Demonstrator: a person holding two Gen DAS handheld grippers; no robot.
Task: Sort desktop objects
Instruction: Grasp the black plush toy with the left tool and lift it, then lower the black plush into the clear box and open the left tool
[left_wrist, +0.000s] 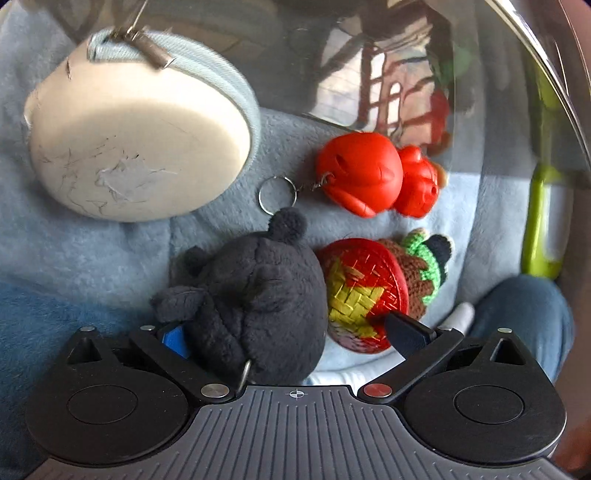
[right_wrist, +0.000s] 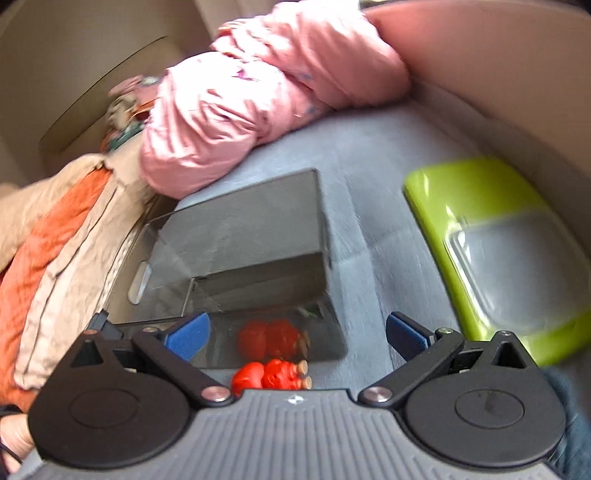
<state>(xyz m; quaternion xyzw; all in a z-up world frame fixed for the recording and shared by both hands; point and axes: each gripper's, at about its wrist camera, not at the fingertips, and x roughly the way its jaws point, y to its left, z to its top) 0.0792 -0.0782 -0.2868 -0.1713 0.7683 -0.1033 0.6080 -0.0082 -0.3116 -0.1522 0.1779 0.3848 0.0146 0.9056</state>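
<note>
In the left wrist view my left gripper (left_wrist: 291, 328) stands wide open around a dark grey plush toy (left_wrist: 255, 295) lying on the light blue blanket (left_wrist: 74, 251); the toy fills the left part of the gap. A red and yellow woven disc with a brown and green knitted doll (left_wrist: 373, 288) lies by the right finger. A red figure keychain (left_wrist: 373, 173) lies further off, and a cream round zip pouch (left_wrist: 136, 147) at upper left. My right gripper (right_wrist: 295, 332) is open and empty above the red figure keychain (right_wrist: 273, 373).
A shiny dark box (right_wrist: 240, 240) stands on the blanket ahead of the right gripper and mirrors the red figure. A green lidded container (right_wrist: 498, 251) sits to the right. A pink garment (right_wrist: 258, 92) and an orange and beige garment (right_wrist: 55, 258) lie behind and left.
</note>
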